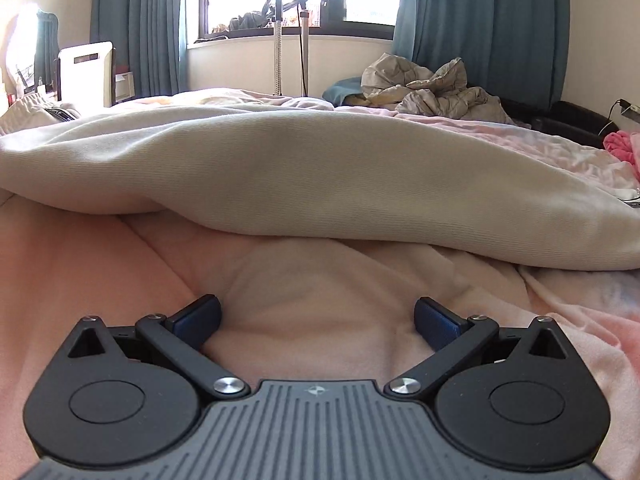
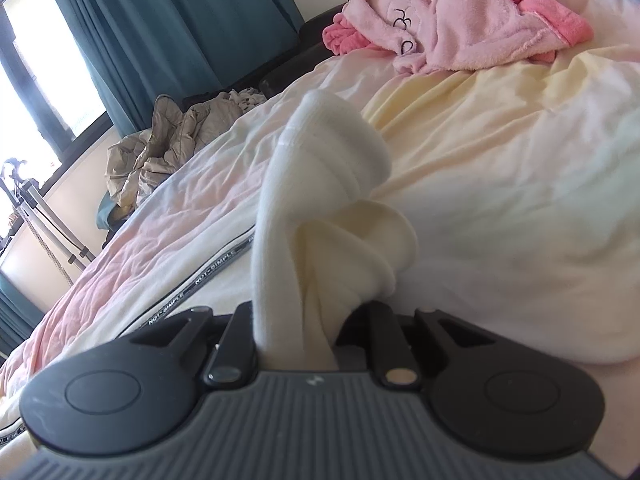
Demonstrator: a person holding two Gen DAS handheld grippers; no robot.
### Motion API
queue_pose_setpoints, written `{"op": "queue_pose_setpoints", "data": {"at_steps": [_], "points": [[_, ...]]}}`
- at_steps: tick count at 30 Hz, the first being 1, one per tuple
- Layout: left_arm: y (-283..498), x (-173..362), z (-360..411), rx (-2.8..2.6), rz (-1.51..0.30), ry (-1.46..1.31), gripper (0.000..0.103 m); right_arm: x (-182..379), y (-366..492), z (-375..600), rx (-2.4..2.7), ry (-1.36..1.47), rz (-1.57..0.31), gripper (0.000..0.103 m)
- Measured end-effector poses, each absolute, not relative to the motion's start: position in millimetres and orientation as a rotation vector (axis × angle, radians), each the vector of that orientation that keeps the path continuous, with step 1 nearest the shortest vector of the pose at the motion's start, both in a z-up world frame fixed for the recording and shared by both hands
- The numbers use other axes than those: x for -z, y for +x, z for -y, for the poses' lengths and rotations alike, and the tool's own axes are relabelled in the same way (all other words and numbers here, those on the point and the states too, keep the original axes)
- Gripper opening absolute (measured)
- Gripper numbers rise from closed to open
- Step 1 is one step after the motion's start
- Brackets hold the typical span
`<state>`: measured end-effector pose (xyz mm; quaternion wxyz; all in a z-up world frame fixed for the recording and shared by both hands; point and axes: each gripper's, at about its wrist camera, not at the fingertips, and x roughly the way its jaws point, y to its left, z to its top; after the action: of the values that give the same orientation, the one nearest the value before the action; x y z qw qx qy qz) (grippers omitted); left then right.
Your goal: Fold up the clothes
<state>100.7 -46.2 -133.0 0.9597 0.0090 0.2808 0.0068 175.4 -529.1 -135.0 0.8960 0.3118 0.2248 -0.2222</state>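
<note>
Two black grippers work over the pink bedspread [image 1: 80, 280]. Left gripper [image 1: 318, 320] is spread wide, holding nothing, just short of the cream sweatpants [image 1: 320, 168], which lie lengthwise left to right. Right gripper [image 2: 296, 328] pinches a bunched cream fold. Beyond lies a pink robe [image 2: 460, 20].

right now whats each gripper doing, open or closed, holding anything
Left gripper: open, empty, over the pink blanket.
Right gripper: closed on a bunched fold of the cream garment.
</note>
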Motion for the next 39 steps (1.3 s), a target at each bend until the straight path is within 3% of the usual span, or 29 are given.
{"op": "queue_pose_setpoints", "data": {"at_steps": [39], "points": [[100.8, 131.6, 52.1, -0.025, -0.574, 0.04, 0.103, 141.7, 181.2, 526.6, 0.469, 0.599, -0.488, 0.019]]}}
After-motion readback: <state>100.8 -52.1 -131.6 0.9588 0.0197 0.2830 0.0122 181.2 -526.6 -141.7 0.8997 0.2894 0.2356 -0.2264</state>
